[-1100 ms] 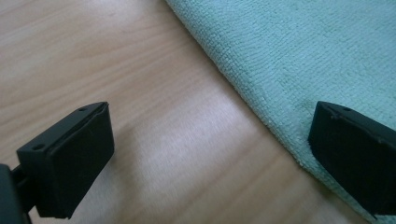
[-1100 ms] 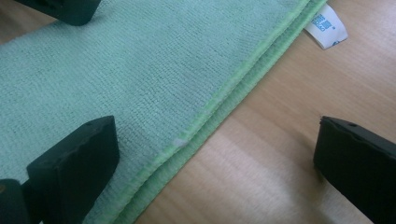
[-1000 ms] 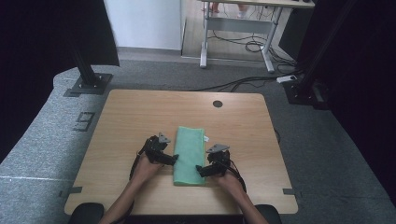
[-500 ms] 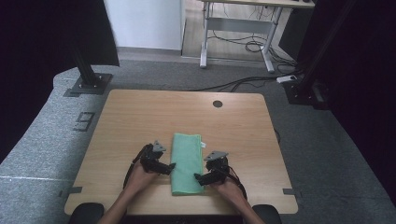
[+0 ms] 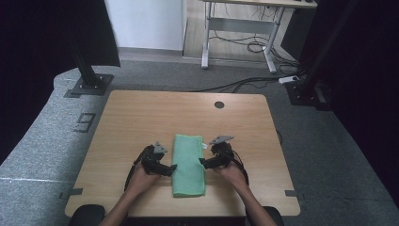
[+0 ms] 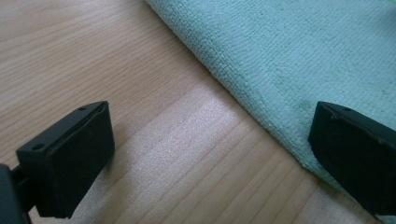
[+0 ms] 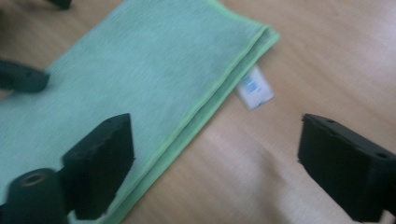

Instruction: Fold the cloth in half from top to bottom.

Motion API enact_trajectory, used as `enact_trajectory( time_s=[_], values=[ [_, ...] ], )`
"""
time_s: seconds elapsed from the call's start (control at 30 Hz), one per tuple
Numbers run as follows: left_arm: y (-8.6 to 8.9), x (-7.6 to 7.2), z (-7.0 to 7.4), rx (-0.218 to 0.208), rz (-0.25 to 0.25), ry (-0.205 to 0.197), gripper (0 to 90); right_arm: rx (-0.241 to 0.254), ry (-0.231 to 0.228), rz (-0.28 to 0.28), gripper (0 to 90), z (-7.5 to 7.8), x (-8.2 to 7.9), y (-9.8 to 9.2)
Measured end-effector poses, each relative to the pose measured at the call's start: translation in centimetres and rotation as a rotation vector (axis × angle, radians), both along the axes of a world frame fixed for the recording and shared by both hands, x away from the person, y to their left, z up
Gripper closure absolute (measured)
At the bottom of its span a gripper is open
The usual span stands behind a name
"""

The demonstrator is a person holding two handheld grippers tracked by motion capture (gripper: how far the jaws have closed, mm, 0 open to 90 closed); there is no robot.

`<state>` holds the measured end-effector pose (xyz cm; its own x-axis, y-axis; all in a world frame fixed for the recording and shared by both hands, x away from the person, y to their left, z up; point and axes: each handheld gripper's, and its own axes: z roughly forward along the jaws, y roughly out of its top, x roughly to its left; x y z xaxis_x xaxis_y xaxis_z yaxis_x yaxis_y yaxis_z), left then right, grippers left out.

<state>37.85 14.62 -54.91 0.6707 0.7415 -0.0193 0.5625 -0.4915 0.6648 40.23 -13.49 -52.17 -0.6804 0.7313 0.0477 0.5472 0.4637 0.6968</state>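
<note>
The folded green cloth point(image 5: 188, 164) lies near the bench's point(image 5: 141, 117) front edge, its long axis running front to back. Its white tag point(image 7: 254, 87) has unreadable blue print. The left hand-held gripper point(image 5: 172, 167) is wide open and holds nothing; the right hand-held gripper point(image 5: 201, 163), also empty, has just been closing slightly.

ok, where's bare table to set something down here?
Free: the whole far half of the table, between the green cloth's far edge and the round hole; also the near-left and near-right corners outside the hands. Crowded: the near middle, where the left gripper and right gripper flank the cloth, and its white tag.
</note>
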Motion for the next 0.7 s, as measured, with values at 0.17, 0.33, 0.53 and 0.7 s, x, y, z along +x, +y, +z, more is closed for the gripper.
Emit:
enact_trajectory(
  time_s=[0.17,0.33,0.53,0.7],
  values=[
    [0.0,0.0,0.0,-0.004,0.003,0.001,0.5,0.01,-0.006,-0.008,25.9,0.5,1.7,0.2],
    [0.0,0.0,0.0,0.001,0.001,0.0,0.5,0.006,-0.015,0.007,42.7,0.7,3.4,1.1],
    [0.0,0.0,0.0,0.001,0.002,-0.001,0.5,-0.025,-0.001,0.019,56.4,0.7,5.3,2.5],
    [0.0,0.0,0.0,0.0,0.003,-0.001,0.5,-0.032,0.002,-0.008,59.4,0.5,6.8,3.0]
  ],
)
